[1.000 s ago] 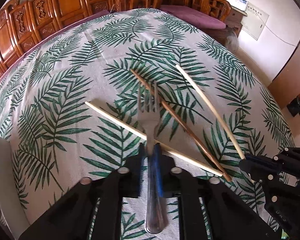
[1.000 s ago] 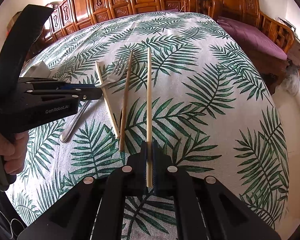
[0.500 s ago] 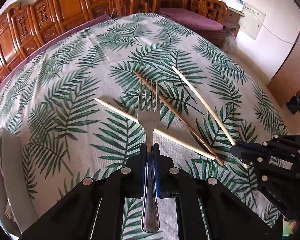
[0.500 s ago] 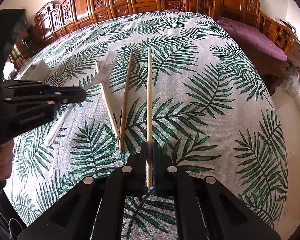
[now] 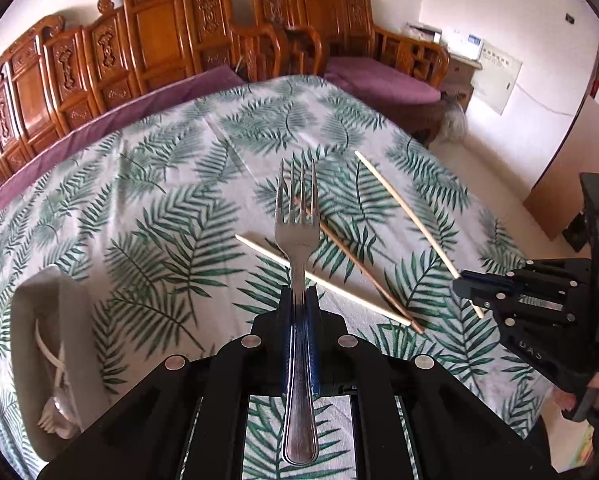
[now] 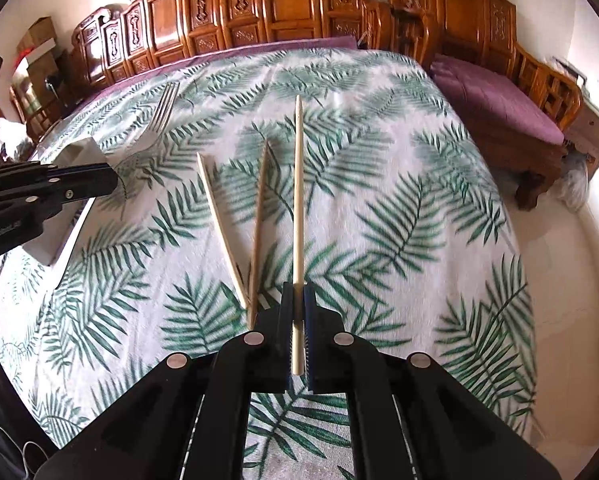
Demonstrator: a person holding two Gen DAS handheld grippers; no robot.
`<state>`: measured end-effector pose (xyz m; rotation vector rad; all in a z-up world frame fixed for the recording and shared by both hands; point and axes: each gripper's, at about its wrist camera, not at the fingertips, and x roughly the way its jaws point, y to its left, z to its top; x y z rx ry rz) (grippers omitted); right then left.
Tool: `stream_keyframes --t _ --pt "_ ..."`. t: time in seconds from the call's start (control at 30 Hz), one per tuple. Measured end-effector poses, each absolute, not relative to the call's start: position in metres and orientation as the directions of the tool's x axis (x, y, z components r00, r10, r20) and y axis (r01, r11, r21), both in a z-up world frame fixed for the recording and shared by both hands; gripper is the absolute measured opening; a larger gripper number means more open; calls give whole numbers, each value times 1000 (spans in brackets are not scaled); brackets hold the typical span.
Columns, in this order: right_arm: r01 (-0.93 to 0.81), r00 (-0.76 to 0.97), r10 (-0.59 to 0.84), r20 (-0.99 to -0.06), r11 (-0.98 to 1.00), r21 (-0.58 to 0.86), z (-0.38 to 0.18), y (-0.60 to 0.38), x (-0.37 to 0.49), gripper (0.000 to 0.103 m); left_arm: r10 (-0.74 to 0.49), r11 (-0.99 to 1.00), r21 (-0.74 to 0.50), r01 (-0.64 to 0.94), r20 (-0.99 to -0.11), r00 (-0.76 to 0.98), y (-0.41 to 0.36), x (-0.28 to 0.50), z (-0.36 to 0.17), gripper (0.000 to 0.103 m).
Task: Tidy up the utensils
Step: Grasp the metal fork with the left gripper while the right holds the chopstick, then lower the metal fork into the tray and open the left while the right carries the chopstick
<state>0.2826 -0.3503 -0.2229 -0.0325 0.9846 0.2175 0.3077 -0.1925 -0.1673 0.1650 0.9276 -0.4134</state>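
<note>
My left hand-held gripper (image 5: 299,300) clamps the fork (image 5: 296,216) above the desk (image 5: 139,200), right hand-held gripper (image 6: 298,300) clamps one pale chopstick (image 6: 298,184); two chopsticks (image 6: 235,232) left lying, grey tray (image 5: 31,320) near left holds utensils.

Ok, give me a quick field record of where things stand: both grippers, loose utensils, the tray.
left gripper: shut on fork, lifted above the cloth, tines forward
right gripper: shut on pale chopstick, gripped near one end
loose on tablecloth: second pale chopstick and brown chopstick, near ends close together
grey tray: to the left, already holds white utensils
not yet stowed: fork and all three chopsticks
</note>
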Motion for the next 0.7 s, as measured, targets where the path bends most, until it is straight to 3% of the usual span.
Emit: stream_keyframes --t 0.7 --pt "-302 538 231 -810 951 71 -178 -240 273 6 -267 947 -80 311 -732 627 -74 270 -118 6"
